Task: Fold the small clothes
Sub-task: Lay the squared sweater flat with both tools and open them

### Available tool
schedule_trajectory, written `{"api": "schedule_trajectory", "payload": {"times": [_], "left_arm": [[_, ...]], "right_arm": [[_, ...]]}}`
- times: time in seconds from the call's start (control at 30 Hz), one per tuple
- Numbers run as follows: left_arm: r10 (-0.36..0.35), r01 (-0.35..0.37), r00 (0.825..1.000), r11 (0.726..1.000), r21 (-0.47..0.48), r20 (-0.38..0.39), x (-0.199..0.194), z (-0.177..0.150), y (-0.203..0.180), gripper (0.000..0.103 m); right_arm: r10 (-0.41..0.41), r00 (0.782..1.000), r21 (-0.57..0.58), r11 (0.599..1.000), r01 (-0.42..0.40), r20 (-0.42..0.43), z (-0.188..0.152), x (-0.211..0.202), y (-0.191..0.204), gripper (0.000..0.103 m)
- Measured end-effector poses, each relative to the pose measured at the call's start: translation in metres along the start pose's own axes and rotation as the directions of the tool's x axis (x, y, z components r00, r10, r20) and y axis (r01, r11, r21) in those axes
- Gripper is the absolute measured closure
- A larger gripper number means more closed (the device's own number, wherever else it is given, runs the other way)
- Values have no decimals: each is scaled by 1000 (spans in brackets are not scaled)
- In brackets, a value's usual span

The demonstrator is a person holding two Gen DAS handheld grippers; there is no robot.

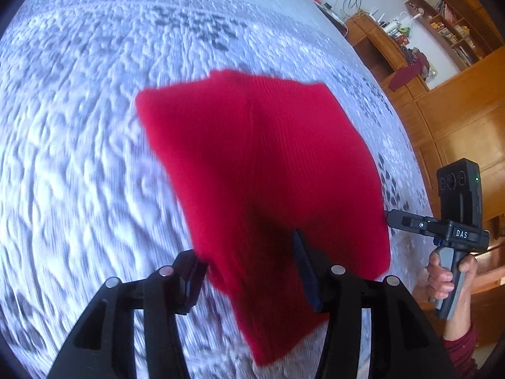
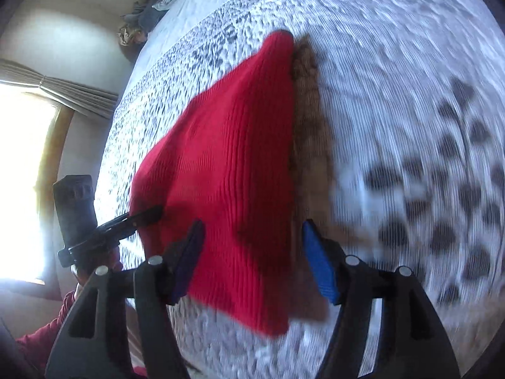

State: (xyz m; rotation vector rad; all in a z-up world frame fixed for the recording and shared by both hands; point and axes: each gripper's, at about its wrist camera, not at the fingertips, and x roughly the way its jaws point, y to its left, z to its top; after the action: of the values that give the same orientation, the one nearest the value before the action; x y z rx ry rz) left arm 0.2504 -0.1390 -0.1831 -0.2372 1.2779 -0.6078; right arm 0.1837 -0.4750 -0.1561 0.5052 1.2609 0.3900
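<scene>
A red ribbed knit garment (image 1: pixel 262 164) lies folded on the white patterned bedspread (image 1: pixel 79 126), its near edge slightly raised and blurred. My left gripper (image 1: pixel 249 252) straddles that near edge, jaws apart, the cloth loose between them. My right gripper (image 2: pixel 252 230) stands open over the other near corner of the red garment (image 2: pixel 227 170), its blue pads (image 2: pixel 318 265) clear of the cloth. A brown garment (image 2: pixel 311 120) shows along the red one's right side, mostly underneath it. Each gripper appears in the other's view: the right gripper (image 1: pixel 391 218) at the cloth's right edge, the left gripper (image 2: pixel 154 213) at its left edge.
Wooden shelves and cupboards (image 1: pixel 442 31) stand beyond the bed's right side. A bright window with a curtain (image 2: pixel 28 158) is on the other side. Loose clothes and a pillow (image 2: pixel 148 9) lie at the far end of the bed. A hand (image 1: pixel 442 278) in a dark red sleeve holds the right gripper.
</scene>
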Motion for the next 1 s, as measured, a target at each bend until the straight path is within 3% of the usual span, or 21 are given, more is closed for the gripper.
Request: {"api": "schedule_trajectory", "payload": {"times": [0.17, 0.2, 0.23, 0.27, 0.33, 0.43, 0.53, 0.63, 0.77, 0.87, 0.93, 1.0], "left_arm": [[-4, 3, 999, 1000, -14, -44, 5, -30, 1, 51], [-2, 1, 999, 1000, -21, -42, 6, -33, 1, 52], [2, -3, 999, 1000, -24, -36, 6, -35, 0, 63], [-15, 13, 999, 999, -31, -42, 5, -37, 0, 70], [-30, 27, 998, 998, -59, -49, 1, -38, -2, 75], [0, -1, 999, 1000, -23, -49, -5, -43, -9, 79], [35, -35, 997, 999, 2, -66, 1, -48, -8, 79], [24, -26, 998, 999, -33, -63, 6, -54, -1, 77], [42, -43, 998, 999, -13, -42, 3, -62, -4, 76], [94, -94, 995, 995, -26, -14, -6, -68, -13, 70], [171, -171, 985, 985, -11, 11, -15, -76, -23, 58], [211, -211, 977, 977, 14, 29, -22, -81, -31, 58]], "right_arm": [[20, 999, 40, 999, -18, -40, -34, 7, -2, 41], [29, 998, 43, 999, -27, -50, -38, 10, -2, 56], [40, 997, 51, 998, -37, -63, -43, 14, -2, 70], [34, 997, 59, 998, -30, -69, -45, 16, -2, 75], [24, 998, 61, 998, -20, -60, -46, 13, 1, 86], [51, 998, 62, 997, -49, -23, -47, -7, 7, 88], [-20, 999, 41, 999, 22, -43, -50, -5, 11, 88], [-73, 995, 40, 996, 76, -71, -55, 15, 5, 88], [-69, 996, 68, 995, 72, -48, -55, 26, 0, 87], [-83, 997, 48, 995, 83, -4, -60, 14, 8, 71], [-159, 987, 20, 987, 159, 22, -67, 5, 20, 51], [-233, 971, -9, 972, 234, 49, -75, 0, 30, 48]]}}
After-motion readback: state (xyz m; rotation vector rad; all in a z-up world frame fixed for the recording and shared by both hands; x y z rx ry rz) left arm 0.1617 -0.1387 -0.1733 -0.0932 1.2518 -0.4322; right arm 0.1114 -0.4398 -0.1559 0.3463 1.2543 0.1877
